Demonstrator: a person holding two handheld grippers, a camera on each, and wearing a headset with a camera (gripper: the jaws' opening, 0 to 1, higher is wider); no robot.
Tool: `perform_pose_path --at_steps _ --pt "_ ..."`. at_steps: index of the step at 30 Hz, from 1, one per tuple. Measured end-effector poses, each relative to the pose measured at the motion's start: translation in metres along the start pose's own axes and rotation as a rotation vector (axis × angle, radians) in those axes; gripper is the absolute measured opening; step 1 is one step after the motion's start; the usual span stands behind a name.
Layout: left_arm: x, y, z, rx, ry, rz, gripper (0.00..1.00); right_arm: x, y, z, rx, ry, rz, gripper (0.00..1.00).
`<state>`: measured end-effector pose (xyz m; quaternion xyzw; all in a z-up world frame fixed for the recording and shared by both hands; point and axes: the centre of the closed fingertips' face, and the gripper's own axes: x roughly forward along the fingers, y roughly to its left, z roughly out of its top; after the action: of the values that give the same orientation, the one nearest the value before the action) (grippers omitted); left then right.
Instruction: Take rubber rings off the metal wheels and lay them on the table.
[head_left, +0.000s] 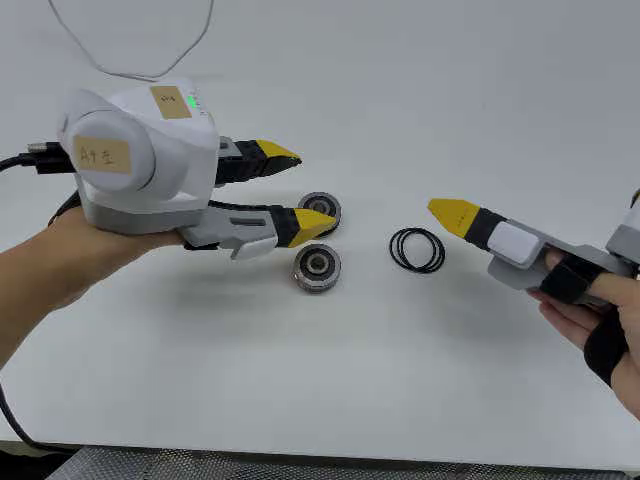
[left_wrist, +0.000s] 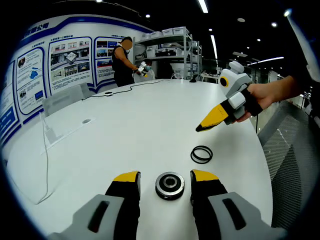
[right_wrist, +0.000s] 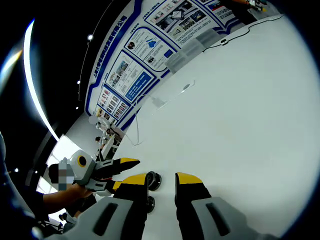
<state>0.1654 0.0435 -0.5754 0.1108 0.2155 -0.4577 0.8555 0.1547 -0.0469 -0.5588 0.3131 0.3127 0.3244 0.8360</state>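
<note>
Two metal wheels with dark rims lie on the white table (head_left: 420, 120). The far wheel (head_left: 322, 205) (left_wrist: 170, 185) sits just ahead of my left gripper (head_left: 298, 188) (left_wrist: 165, 181), level with the gap between its open jaws and touching neither. The near wheel (head_left: 317, 268) lies flat just below the left gripper's lower jaw. Thin black rubber rings (head_left: 417, 249) (left_wrist: 201, 154) lie overlapped on the table to the right. My right gripper (head_left: 455, 213) (right_wrist: 160, 182) hovers right of the rings, its jaws a little apart and empty. In the right gripper view both wheels (right_wrist: 151, 181) show beside the left gripper (right_wrist: 125, 170).
A thin grey cable (head_left: 130, 70) loops at the table's far left. The table's front edge (head_left: 320, 458) runs close below. A person (left_wrist: 122, 62) stands at the far end of the long table, with shelving (left_wrist: 170, 55) behind.
</note>
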Motion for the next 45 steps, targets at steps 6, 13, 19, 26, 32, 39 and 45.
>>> perform_pose_path --at_steps 6,13,19,26,32,39,45 --pt "0.006 0.001 -0.005 0.009 0.019 -0.017 0.26 0.017 0.008 -0.011 -0.054 0.061 0.039 0.24" --pt "0.011 -0.005 -0.012 0.013 0.040 -0.049 0.22 0.027 0.011 -0.022 -0.060 0.113 0.061 0.24" --pt "0.013 -0.009 -0.017 0.024 0.062 -0.066 0.21 0.032 0.010 -0.026 -0.067 0.132 0.062 0.25" --pt "0.014 -0.008 -0.016 0.021 0.056 -0.067 0.20 0.035 0.012 -0.028 -0.066 0.139 0.072 0.25" --pt "0.013 -0.009 -0.017 0.022 0.055 -0.069 0.19 0.037 0.012 -0.031 -0.070 0.148 0.072 0.25" --pt "0.013 -0.010 -0.017 0.032 0.058 -0.073 0.18 0.040 0.014 -0.032 -0.068 0.152 0.078 0.25" --pt "0.013 -0.009 -0.017 0.052 0.062 -0.074 0.17 0.045 0.017 -0.034 -0.061 0.165 0.092 0.25"
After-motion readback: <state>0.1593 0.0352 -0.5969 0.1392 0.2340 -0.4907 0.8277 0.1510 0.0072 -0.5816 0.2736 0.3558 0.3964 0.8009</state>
